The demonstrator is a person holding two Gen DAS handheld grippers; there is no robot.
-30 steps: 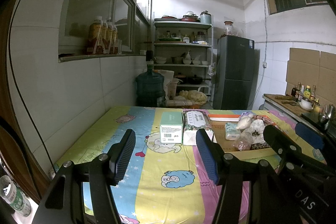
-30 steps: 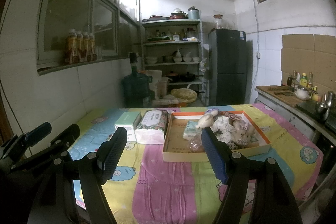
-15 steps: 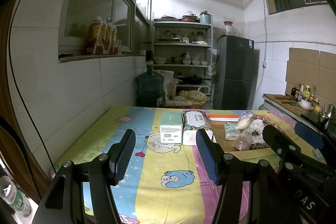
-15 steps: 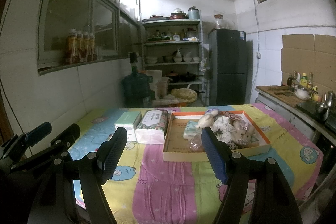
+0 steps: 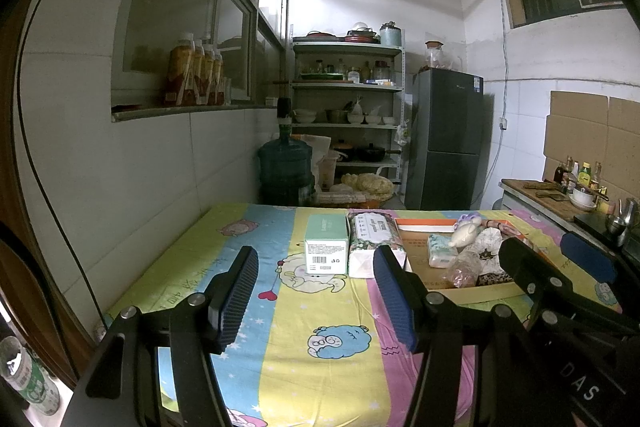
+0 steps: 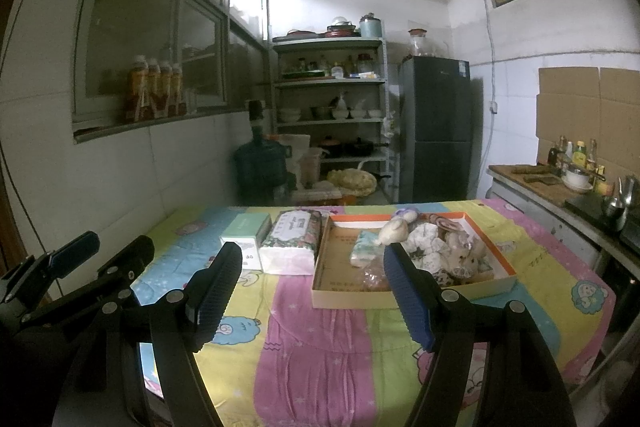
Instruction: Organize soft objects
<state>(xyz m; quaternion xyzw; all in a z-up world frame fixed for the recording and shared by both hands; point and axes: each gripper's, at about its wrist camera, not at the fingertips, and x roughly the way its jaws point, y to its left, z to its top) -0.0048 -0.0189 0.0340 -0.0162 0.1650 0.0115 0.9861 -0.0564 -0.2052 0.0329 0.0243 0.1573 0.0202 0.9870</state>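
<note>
- the left gripper (image 5: 316,291) hangs over the near part of the table, its fingers spread apart with nothing between them but the striped cartoon tablecloth (image 5: 328,307).
- the right gripper (image 6: 312,291) sits just beside it, jaws wide apart and empty too.
- the soft objects (image 6: 436,247) lie heaped in a shallow cardboard tray (image 6: 404,297) with an orange rim, toward the far right of the table: a cream plush piece, floral fabric bundles, a small tissue pack (image 6: 362,247) and a crinkled clear bag.
- just left of the tray, touching its side, lies a floral-wrapped tissue pack (image 6: 294,241); a pale green box (image 6: 244,235) with a barcode label stands against that.
- neither gripper touches the tray or the packs; both are well short of them.
- beyond the table stand a blue water jug (image 5: 284,171), a metal shelf rack (image 5: 346,111) with dishes and a dark fridge (image 5: 446,139).
</note>
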